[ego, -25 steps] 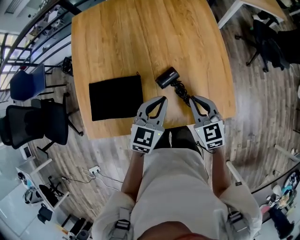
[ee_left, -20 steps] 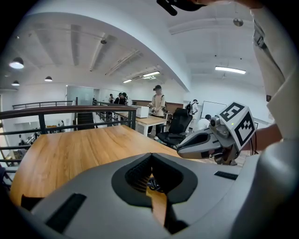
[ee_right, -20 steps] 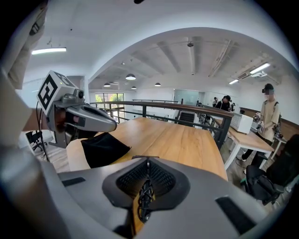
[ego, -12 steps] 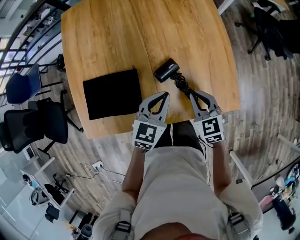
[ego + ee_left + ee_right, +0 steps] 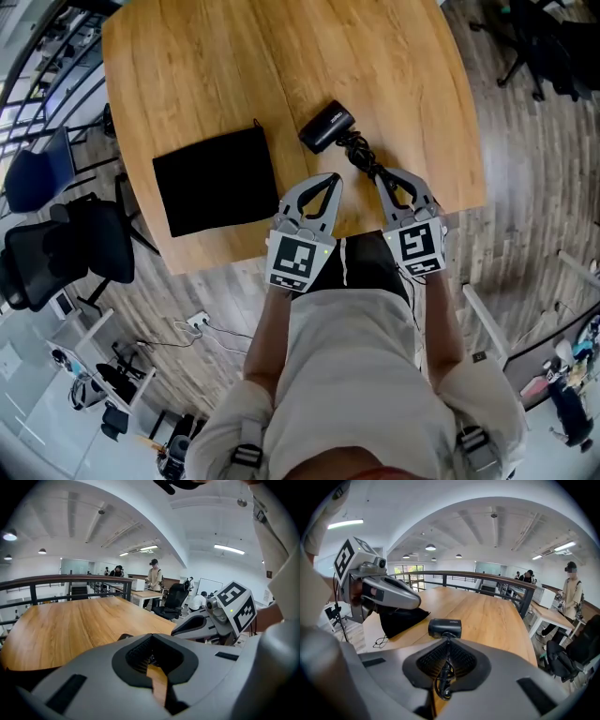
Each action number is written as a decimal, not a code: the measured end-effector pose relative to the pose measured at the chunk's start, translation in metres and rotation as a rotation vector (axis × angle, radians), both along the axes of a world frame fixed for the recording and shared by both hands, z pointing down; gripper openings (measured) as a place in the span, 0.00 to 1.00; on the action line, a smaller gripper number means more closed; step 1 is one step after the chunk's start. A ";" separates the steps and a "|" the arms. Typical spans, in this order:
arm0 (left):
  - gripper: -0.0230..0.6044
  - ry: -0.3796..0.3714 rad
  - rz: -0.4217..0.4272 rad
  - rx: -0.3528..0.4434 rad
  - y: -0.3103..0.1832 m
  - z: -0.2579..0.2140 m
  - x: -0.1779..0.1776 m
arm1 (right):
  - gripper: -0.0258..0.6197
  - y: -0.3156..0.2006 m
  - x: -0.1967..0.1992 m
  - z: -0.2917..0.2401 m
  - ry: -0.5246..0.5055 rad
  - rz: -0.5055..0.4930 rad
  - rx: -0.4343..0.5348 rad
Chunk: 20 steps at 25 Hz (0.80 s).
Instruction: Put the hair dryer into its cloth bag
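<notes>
A black hair dryer (image 5: 326,127) lies on the wooden table (image 5: 206,75), its bunched cord (image 5: 362,161) trailing toward the near edge. Left of it, the flat black cloth bag (image 5: 211,181) lies on the table. My left gripper (image 5: 330,178) hovers at the near edge between bag and dryer, jaws shut and empty. My right gripper (image 5: 382,173) is shut just above the cord's near end, holding nothing. In the right gripper view the hair dryer (image 5: 445,627) sits just beyond the jaw tips, the cord (image 5: 443,677) shows through the jaw gap, and the bag (image 5: 401,618) lies left.
Black office chairs (image 5: 66,248) stand on the floor left of the table. The table's near edge (image 5: 216,258) runs just under both grippers. More desks, a railing (image 5: 487,581) and people are far behind the table.
Both grippers have sunk toward the table's near edge. The right gripper's tip now sits closer to the cord's end. Bag and hair dryer have not moved on the table.
</notes>
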<state>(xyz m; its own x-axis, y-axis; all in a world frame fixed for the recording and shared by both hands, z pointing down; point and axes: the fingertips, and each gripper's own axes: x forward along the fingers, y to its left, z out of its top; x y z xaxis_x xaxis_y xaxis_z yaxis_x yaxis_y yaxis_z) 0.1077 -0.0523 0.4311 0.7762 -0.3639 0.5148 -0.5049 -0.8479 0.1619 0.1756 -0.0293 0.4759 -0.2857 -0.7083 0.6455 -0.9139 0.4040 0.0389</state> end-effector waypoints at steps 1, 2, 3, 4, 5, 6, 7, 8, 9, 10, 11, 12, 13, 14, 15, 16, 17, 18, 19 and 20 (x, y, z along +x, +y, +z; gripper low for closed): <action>0.07 -0.001 0.004 -0.002 0.000 0.002 0.001 | 0.08 0.000 0.000 0.003 0.000 0.000 -0.004; 0.07 -0.002 0.008 -0.004 0.001 0.004 0.002 | 0.08 0.000 0.000 0.005 0.001 0.001 -0.009; 0.07 -0.003 0.011 -0.006 0.001 0.006 0.003 | 0.08 0.000 0.000 0.007 0.003 0.000 -0.014; 0.07 -0.003 0.015 -0.010 0.002 0.008 0.004 | 0.08 0.000 -0.001 0.009 0.006 -0.002 -0.018; 0.07 -0.004 0.018 -0.014 0.003 0.010 0.005 | 0.08 0.000 -0.001 0.011 0.011 -0.006 -0.023; 0.07 -0.004 0.021 -0.018 0.004 0.012 0.006 | 0.08 0.000 -0.001 0.013 0.018 -0.009 -0.027; 0.07 -0.004 0.025 -0.023 0.005 0.014 0.008 | 0.08 0.000 -0.002 0.015 0.022 -0.013 -0.031; 0.07 -0.004 0.028 -0.027 0.005 0.017 0.009 | 0.08 0.000 -0.002 0.018 0.023 -0.015 -0.034; 0.07 -0.004 0.031 -0.031 0.006 0.019 0.010 | 0.08 -0.001 -0.002 0.020 0.023 -0.015 -0.036; 0.07 -0.004 0.034 -0.035 0.007 0.022 0.011 | 0.08 -0.001 -0.002 0.022 0.025 -0.016 -0.038; 0.07 -0.004 0.037 -0.038 0.007 0.024 0.012 | 0.08 -0.002 -0.002 0.024 0.027 -0.015 -0.041; 0.07 -0.006 0.041 -0.040 0.007 0.026 0.012 | 0.08 -0.003 -0.002 0.026 0.029 -0.015 -0.043; 0.07 -0.008 0.045 -0.042 0.008 0.027 0.013 | 0.08 -0.003 -0.002 0.027 0.031 -0.016 -0.045; 0.07 -0.010 0.049 -0.043 0.008 0.029 0.014 | 0.08 -0.003 -0.001 0.028 0.032 -0.017 -0.047; 0.07 -0.012 0.052 -0.045 0.009 0.030 0.015 | 0.08 -0.003 -0.001 0.030 0.032 -0.019 -0.050; 0.07 -0.013 0.055 -0.046 0.009 0.031 0.016 | 0.08 -0.003 -0.001 0.032 0.032 -0.021 -0.052; 0.07 -0.014 0.057 -0.049 0.010 0.032 0.017 | 0.08 -0.002 -0.001 0.033 0.032 -0.022 -0.055; 0.07 -0.015 0.058 -0.051 0.010 0.034 0.018 | 0.08 -0.002 -0.001 0.035 0.033 -0.023 -0.058; 0.07 -0.016 0.059 -0.053 0.010 0.034 0.018 | 0.08 -0.002 -0.001 0.036 0.033 -0.025 -0.061; 0.07 -0.017 0.061 -0.055 0.011 0.035 0.019 | 0.08 -0.003 -0.001 0.037 0.032 -0.029 -0.062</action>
